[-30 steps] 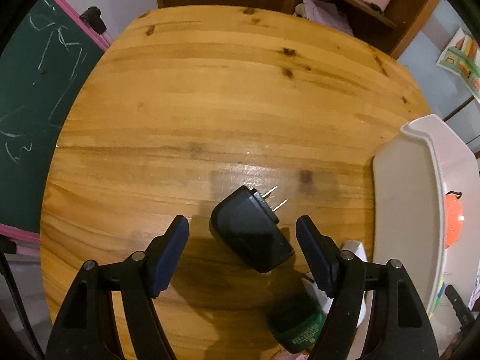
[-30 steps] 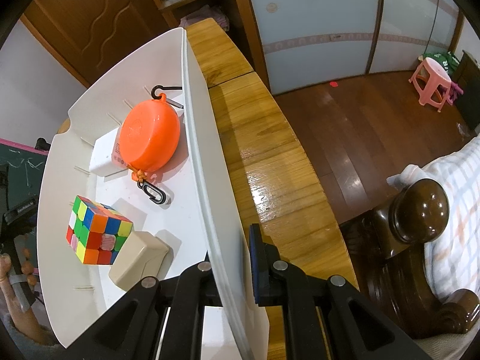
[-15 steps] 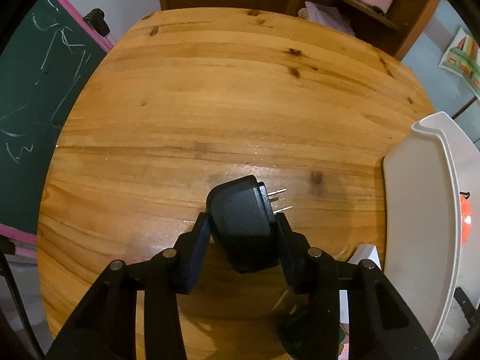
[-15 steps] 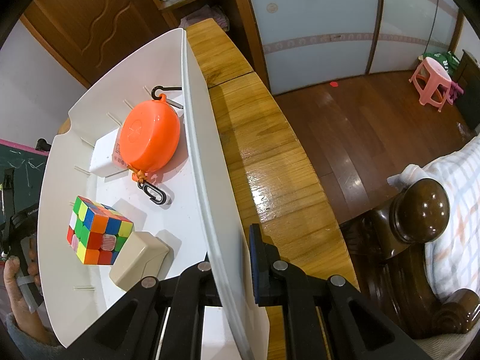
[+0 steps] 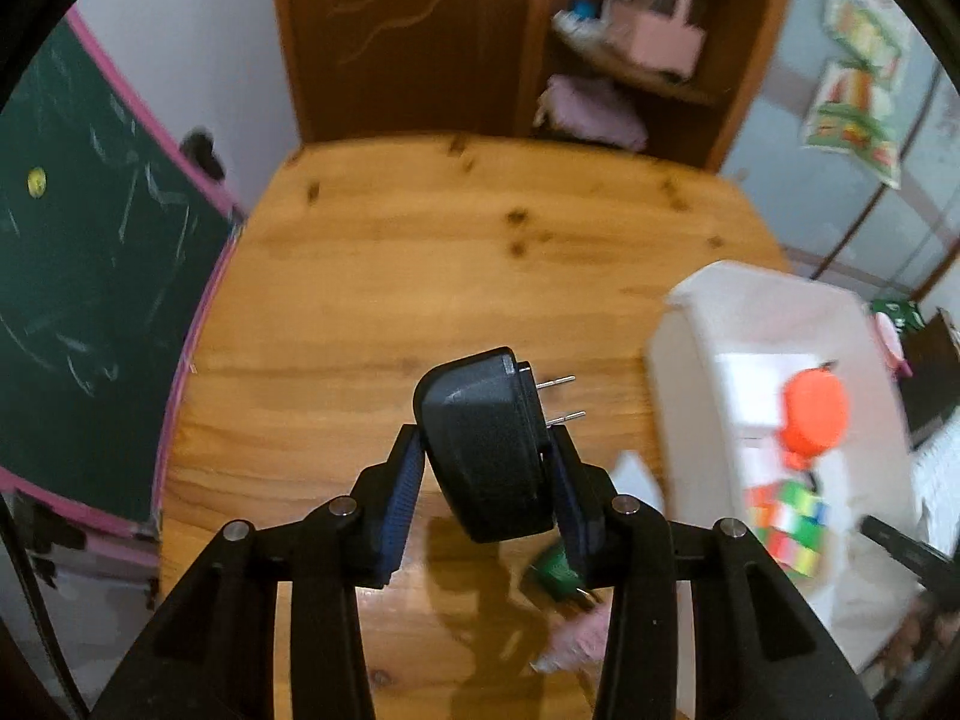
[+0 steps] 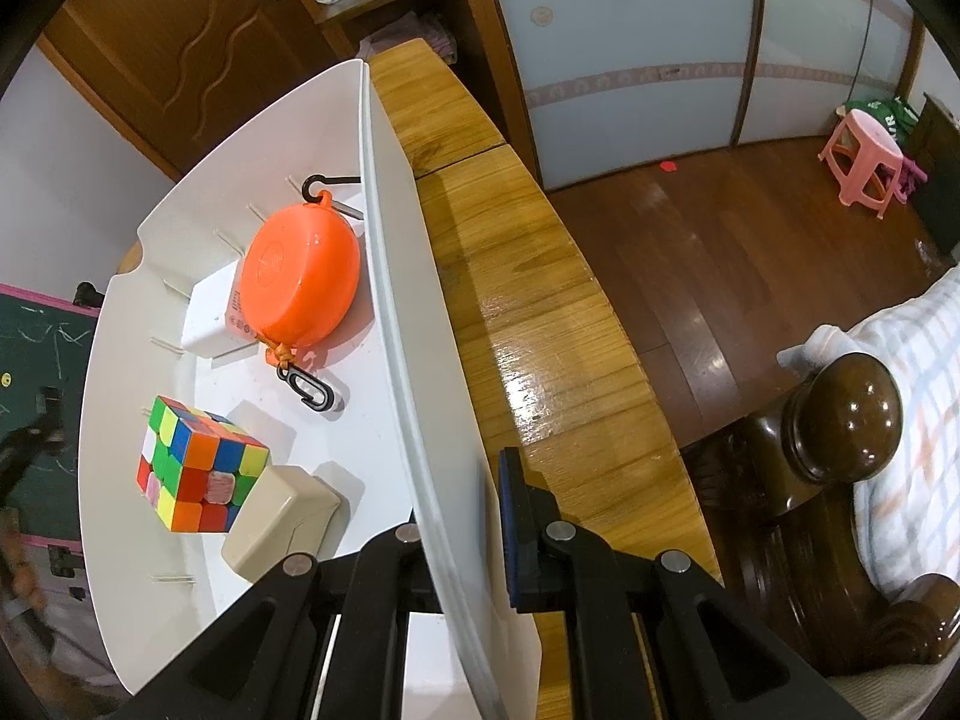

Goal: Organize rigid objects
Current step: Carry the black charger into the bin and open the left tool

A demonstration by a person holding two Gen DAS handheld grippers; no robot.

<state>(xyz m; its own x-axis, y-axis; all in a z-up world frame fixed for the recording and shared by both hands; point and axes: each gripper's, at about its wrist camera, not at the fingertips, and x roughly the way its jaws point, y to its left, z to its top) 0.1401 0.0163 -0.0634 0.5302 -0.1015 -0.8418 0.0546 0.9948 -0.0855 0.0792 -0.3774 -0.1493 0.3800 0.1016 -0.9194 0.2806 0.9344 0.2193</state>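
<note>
Ahead, bare wooden table (image 5: 420, 276) spreads upper centre; left gripper (image 5: 486, 468), jaws closing, clamps the black plug adapter (image 5: 480, 444); right gripper (image 6: 462, 534) pinches the white bin (image 6: 408, 312) wall.

black matt textured plastic plug adapter (image 5: 483, 450), two shiny metal prongs | round varnished knotty pine table (image 5: 420, 276), glossy | white smooth plastic bin (image 6: 396, 276), satin | orange glossy plastic oval case (image 6: 300, 282) | multicoloured glossy plastic puzzle cube (image 6: 198, 471) | beige matt plastic block (image 6: 282, 519)
</note>
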